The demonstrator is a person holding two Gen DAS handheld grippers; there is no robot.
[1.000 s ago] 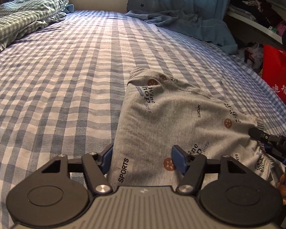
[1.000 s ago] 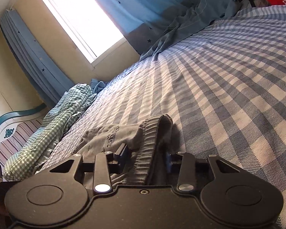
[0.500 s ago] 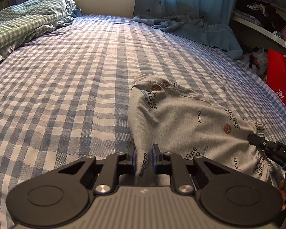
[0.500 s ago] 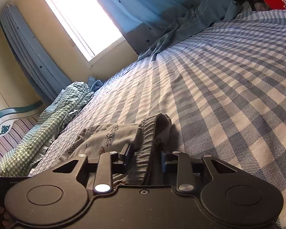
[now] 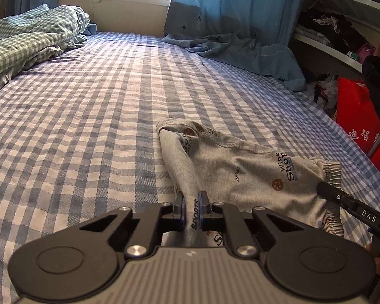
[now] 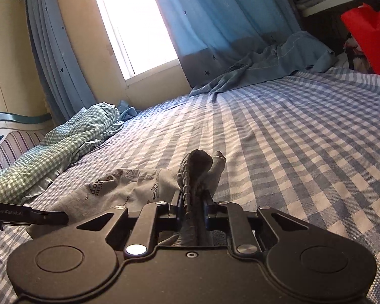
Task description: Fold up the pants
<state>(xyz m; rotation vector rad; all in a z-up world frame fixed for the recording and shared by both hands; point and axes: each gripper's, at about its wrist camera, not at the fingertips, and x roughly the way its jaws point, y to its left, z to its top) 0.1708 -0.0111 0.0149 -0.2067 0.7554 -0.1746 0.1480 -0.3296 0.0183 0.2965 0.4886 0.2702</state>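
Across the whole lower part of both views stretches a bed (image 5: 88,116) under a woven sheet of blue and white checks, its weave coarse and slightly rumpled. Against the far wall hang blue curtains (image 6: 223,25) of thin cloth dotted with small dark stars, one panel spilling in soft folds onto the mattress. At the headboard side lies a bunched quilt (image 5: 30,38) in a finer green-and-white gingham with a satiny grey edge. A glossy red bag (image 5: 354,116) with white characters stands beside the bed, below curved white shelves.

On the sheet, near the edge closest to the cameras, lie the pants (image 5: 240,174): grey knit jersey, printed with dark lettering and small brown round motifs, with stitched hems and a ribbed, gathered waistband.

The left gripper (image 5: 192,202), of matte black plastic with blue pads, is closing its jaws and pinches a raised ridge of the grey fabric at the end marked "SPORTS". The right gripper (image 6: 192,202) is likewise closing; its pads squeeze the puckered elastic waistband, which stands up in a dark crest beyond the fingertips. Between the two grips the cloth sags onto the bed.
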